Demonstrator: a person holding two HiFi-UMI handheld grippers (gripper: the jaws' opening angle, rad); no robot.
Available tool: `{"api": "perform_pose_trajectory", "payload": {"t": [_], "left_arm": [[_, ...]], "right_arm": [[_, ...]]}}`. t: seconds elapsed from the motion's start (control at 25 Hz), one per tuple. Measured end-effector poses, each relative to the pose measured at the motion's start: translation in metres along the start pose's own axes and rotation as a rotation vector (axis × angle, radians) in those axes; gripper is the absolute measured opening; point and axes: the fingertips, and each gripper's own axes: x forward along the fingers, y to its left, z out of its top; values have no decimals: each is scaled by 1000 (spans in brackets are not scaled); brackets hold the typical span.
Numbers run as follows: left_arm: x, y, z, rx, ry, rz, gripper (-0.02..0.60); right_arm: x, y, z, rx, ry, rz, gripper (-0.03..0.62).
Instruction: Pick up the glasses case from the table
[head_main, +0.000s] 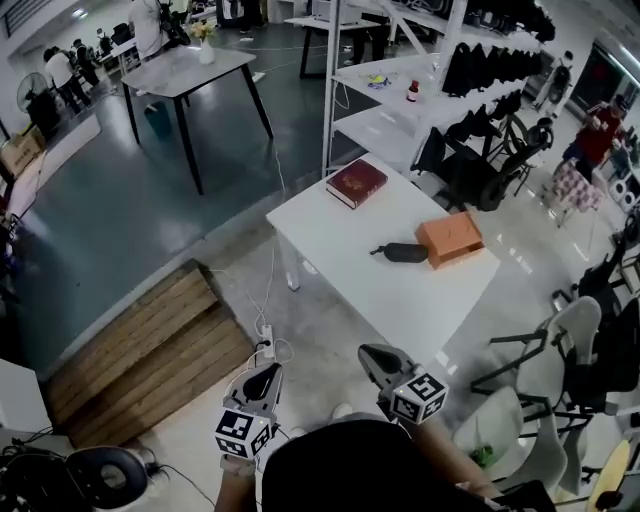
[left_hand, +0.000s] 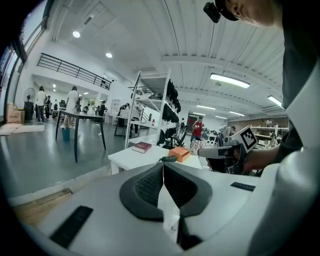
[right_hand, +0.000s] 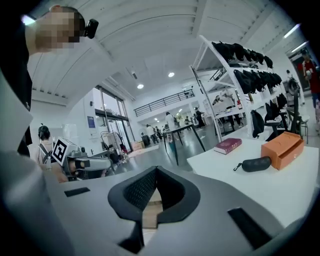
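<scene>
Head view: white table (head_main: 400, 300) set diagonally mid-frame, near corner well apart from both grippers. Behind it, white shelf rack (head_main: 395, 120) hung with dark bags. Left of it, wooden platform (head_main: 140, 350) on the floor, with a dark-legged table (head_main: 185, 70) farther off. Black chairs (head_main: 470, 175) crowd the far right side.

On the tabletop: red book (head_main: 356, 182) at the far corner, orange box (head_main: 450, 239) near the right edge, glasses case (head_main: 404, 252) just left of the box. Lies flat, long axis running across the picture, short cord loop at the left end pointing away from the box. Right end close against the box; touching or not, cannot tell.

White cable and power strip (head_main: 266, 345) on the floor between grippers and table.

Left gripper (head_main: 264, 372) and right gripper (head_main: 372, 354) sit low in frame, aimed toward the table, wrists cut off by the person's dark top (head_main: 360, 470).

Left gripper view: jaws pressed together, empty, tips covering part of the case, seen only as a small dark sliver. Right gripper view: jaws likewise closed and empty, case in plain sight at right, cord end toward the left.
</scene>
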Motion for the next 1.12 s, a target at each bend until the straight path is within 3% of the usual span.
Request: {"api": "perform_pose_trajectory", "payload": {"t": [0.32, 0.52, 0.8, 1.12], "left_arm": [[54, -32, 1, 18, 57, -26, 20], [80, -32, 6, 38, 91, -51, 20], [120, 12, 20, 28, 102, -96, 20], [155, 106, 53, 33, 82, -166, 20]], "right_arm": [[-13, -41, 11, 26, -21, 25, 28], [-5, -61, 16, 47, -27, 7, 28], [36, -94, 24, 83, -4, -58, 28], [119, -104, 60, 67, -8, -136, 28]]}}
